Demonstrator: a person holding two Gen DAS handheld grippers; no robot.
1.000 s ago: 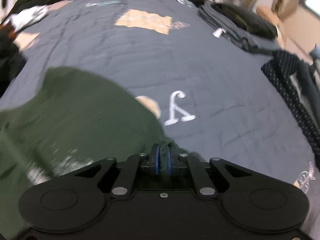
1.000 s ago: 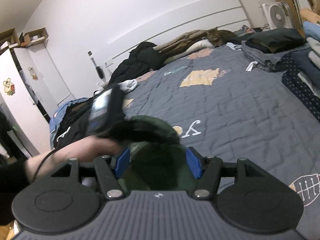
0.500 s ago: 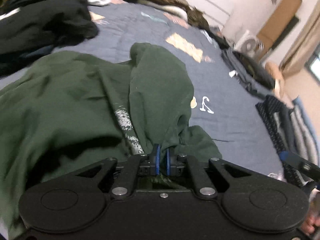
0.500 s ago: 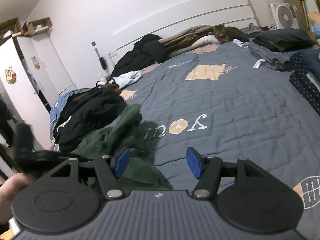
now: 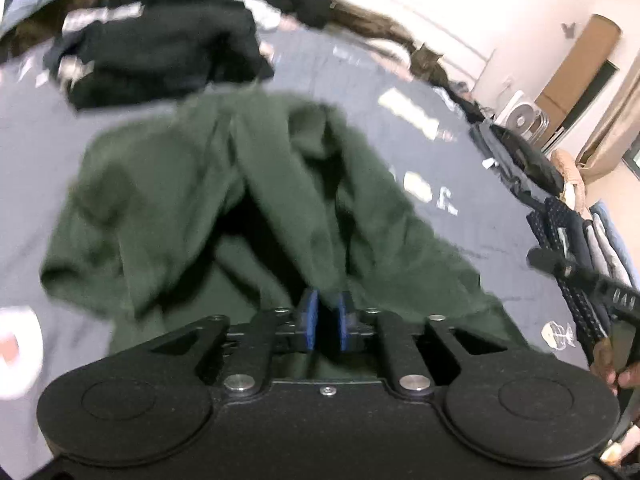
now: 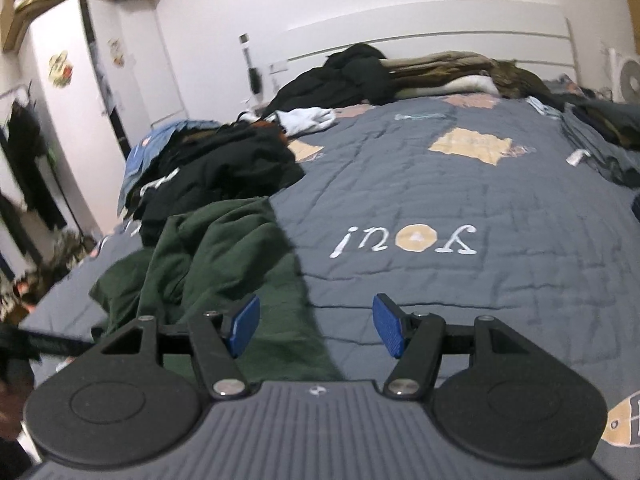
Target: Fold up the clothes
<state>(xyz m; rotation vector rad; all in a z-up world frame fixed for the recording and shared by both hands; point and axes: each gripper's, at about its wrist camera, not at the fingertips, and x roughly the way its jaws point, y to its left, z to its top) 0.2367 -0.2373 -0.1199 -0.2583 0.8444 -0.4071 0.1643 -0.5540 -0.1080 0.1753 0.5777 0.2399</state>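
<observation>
A dark green garment (image 5: 200, 200) lies crumpled on the grey quilt (image 5: 460, 232), spreading away from my left gripper (image 5: 326, 316). The left jaws are opening: the blue pads stand a little apart, and a fold of the green cloth runs down between them. In the right wrist view the same garment (image 6: 224, 248) lies bunched at the left of the quilt (image 6: 440, 184). My right gripper (image 6: 316, 328) stands open above the garment's right edge, with nothing gripped between its pads.
A heap of black clothes (image 6: 224, 164) lies beyond the green garment, towards the headboard. Stacks of folded clothes (image 5: 600, 232) line the bed's right side. A white wardrobe (image 6: 80, 80) stands to the left of the bed, and a fan (image 5: 524, 116) at the far right.
The left gripper carried the green garment across the bed and its pads have parted from a tight pinch. The garment now lies spread at the left. The right gripper stayed open and rolled somewhat.
</observation>
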